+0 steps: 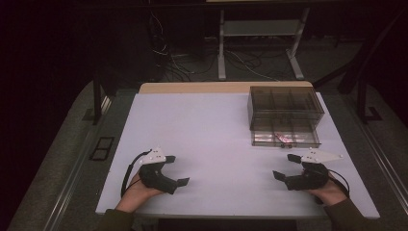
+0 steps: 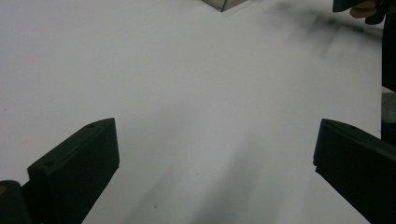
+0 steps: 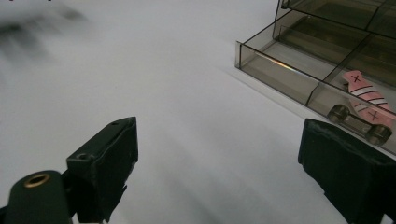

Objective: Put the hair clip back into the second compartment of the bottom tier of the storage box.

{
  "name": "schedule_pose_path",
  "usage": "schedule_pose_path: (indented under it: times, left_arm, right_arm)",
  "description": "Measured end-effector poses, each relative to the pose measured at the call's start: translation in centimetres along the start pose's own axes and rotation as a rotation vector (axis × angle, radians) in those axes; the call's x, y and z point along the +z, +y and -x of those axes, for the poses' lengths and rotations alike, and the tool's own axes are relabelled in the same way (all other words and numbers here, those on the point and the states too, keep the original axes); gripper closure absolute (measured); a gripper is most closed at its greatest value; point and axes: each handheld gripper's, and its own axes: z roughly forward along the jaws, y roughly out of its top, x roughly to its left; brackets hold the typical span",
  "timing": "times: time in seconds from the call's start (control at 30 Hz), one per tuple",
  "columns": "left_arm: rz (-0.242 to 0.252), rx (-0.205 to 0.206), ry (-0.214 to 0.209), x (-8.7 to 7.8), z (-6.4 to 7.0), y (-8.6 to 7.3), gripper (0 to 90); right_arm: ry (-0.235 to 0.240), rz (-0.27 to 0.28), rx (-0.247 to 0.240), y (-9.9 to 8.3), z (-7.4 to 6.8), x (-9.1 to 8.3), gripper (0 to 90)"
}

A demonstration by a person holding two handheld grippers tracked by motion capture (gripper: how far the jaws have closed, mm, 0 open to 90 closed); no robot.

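1. On the white surface point(image 1: 207, 139), toward its far right: a smoky clear drawer box point(image 1: 285, 102) with its lower drawer point(image 1: 286, 136) pulled open toward the person.
2. In the drawer's front right compartment: a small pink toy skateboard point(image 3: 363, 100), lying flat, wheels at the near end.
3. Near the front edge, resting apart from everything: left gripper point(image 1: 177, 171) and right gripper point(image 1: 286, 167), fingers of both spread wide with nothing between them; right one nearest the drawer.
4. Likely light, stiff and thin, probably wood or plastic; smooth deck, so apt to slip or roll on its wheels if nudged.
5. Best taken across the deck's long edges at mid-length, between the wheel pairs; compartment walls close by, so little room for wide fingers.
6. Drawer box likely hard, light plastic, prone to slide if pushed.
7. On the deck: two dark "x" marks and white stripes; no brand or readable writing anywhere.
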Motion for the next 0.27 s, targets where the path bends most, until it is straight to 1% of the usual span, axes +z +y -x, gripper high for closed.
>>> schedule_pose_path:
  times: [0.27]
  left_arm:
    - [-0.001, 0.001, 0.002, 0.05, -0.04, -0.02, 0.0]
  right_arm:
    - [-0.001, 0.001, -0.012, 0.05, -0.11, -0.06, 11.3]
